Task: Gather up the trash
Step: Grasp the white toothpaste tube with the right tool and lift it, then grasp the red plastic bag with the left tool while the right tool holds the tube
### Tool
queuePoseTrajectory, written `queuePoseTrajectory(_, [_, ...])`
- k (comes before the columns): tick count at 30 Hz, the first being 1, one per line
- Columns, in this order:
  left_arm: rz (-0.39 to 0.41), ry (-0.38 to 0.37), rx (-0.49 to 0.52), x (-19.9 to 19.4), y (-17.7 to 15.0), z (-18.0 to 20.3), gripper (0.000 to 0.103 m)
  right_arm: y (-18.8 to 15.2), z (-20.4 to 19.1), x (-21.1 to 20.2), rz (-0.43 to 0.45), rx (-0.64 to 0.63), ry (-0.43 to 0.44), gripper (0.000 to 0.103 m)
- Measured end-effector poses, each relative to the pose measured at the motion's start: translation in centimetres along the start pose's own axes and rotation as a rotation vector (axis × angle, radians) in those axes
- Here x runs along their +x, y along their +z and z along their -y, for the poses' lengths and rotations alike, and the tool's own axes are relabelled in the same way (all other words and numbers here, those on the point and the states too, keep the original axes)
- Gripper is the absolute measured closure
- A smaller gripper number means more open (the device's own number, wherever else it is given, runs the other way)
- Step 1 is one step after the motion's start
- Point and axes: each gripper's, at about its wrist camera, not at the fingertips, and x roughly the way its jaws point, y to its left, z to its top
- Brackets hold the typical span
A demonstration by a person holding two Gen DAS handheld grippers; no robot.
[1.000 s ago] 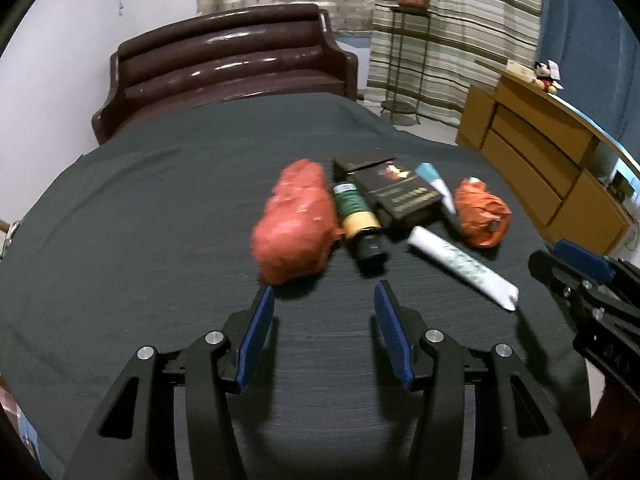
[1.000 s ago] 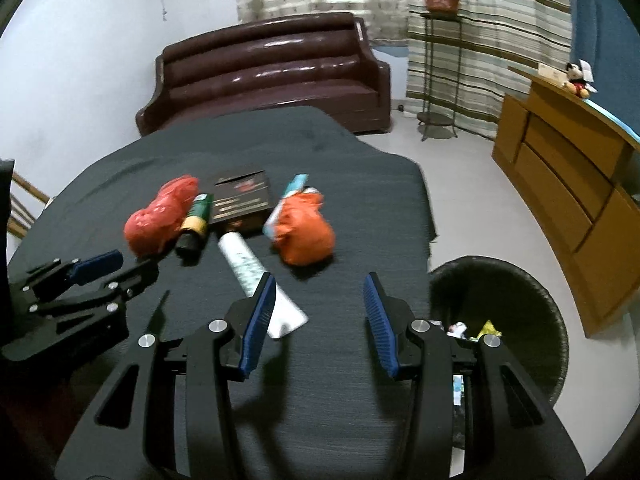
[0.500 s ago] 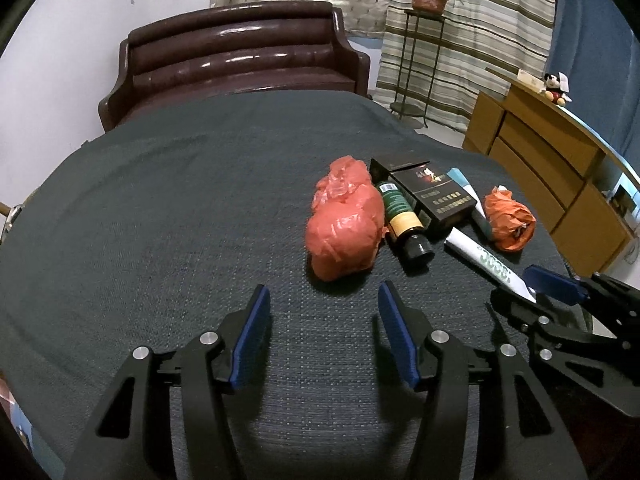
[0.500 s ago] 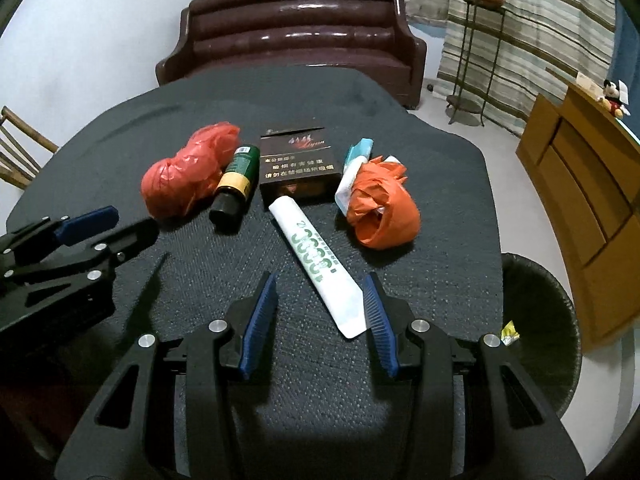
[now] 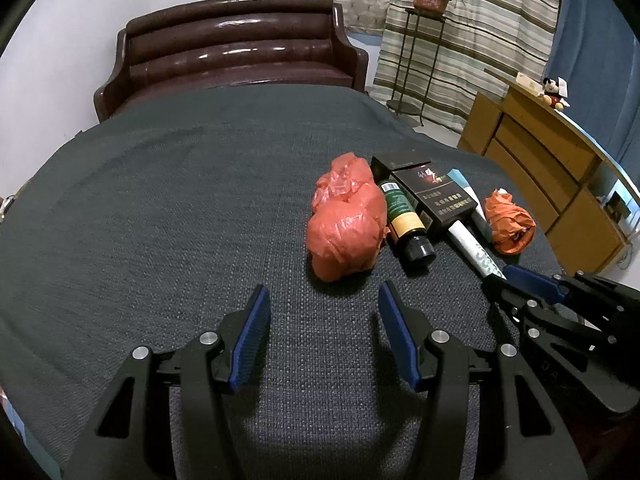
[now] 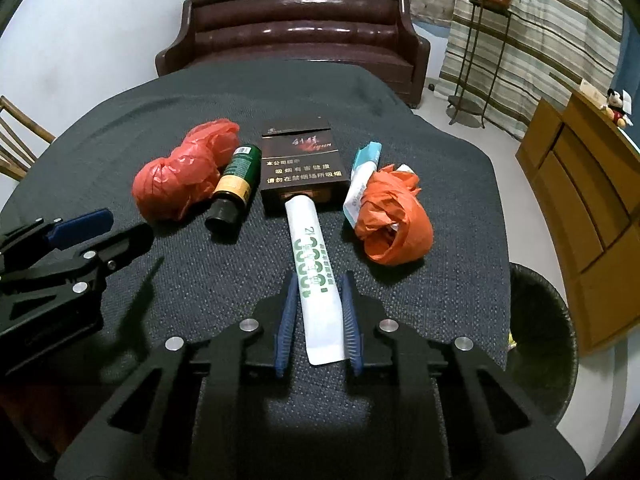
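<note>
The right gripper (image 6: 318, 320), jaws just closing, straddles the white tube (image 6: 314, 276) on the table (image 6: 440, 280); actual pad contact is unclear. The left gripper (image 5: 323, 332) stands open near the red bag (image 5: 346, 236). The bin (image 6: 540, 340) is cut off.

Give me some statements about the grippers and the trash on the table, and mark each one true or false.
1. The right gripper has closed around the white tube. True.
2. The left gripper holds the red bag. False: it is open and empty, short of the bag.
3. The green bottle stands upright. False: it lies on its side.
4. The dark box lies between the bottle and the orange bag. True.
5. The bin is on the table. False: it stands on the floor beside it.
</note>
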Motion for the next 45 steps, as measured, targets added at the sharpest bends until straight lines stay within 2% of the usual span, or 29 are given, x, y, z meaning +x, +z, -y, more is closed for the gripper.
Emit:
queuePoseTrajectory(10, [0.009, -0.005, 0.005, 0.0, 0.0, 0.2, 0.047, -0.4, -0.2, -1.1, 0.028, 0.025, 0.025, 0.084])
queuePoseTrajectory(18, [0.027, -0.018, 0.012, -0.3, 0.4, 0.4, 0.047, 0.5, 0.6, -2.5, 0.101, 0.064, 0.026, 0.084])
queuePoseTrajectory(30, [0.012, -0.021, -0.003, 1.2, 2.2, 0.5, 0.046, 2.5, 3.4, -0.9, 0.143, 0.128, 0.003, 0.084])
queuePoseTrajectory(39, [-0.037, -0.065, -0.025, 3.0, 3.2, 0.1, 0.047, 3.4, 3.7, 0.0, 0.151, 0.135, 0.019, 0.084])
queuePoseTrajectory(40, [-0.040, -0.070, -0.029, 3.1, 3.3, 0.1, 0.049, 3.5, 3.7, 0.1, 0.150, 0.134, 0.021, 0.084])
queuePoseTrajectory(42, [-0.043, -0.088, -0.031, 3.1, 3.3, -0.1, 0.060, 3.5, 3.6, 0.3, 0.147, 0.131, 0.024, 0.084])
queuePoseTrajectory(45, [-0.036, -0.095, -0.025, 3.0, 3.3, -0.1, 0.062, 3.6, 3.5, 0.3, 0.149, 0.127, 0.025, 0.084])
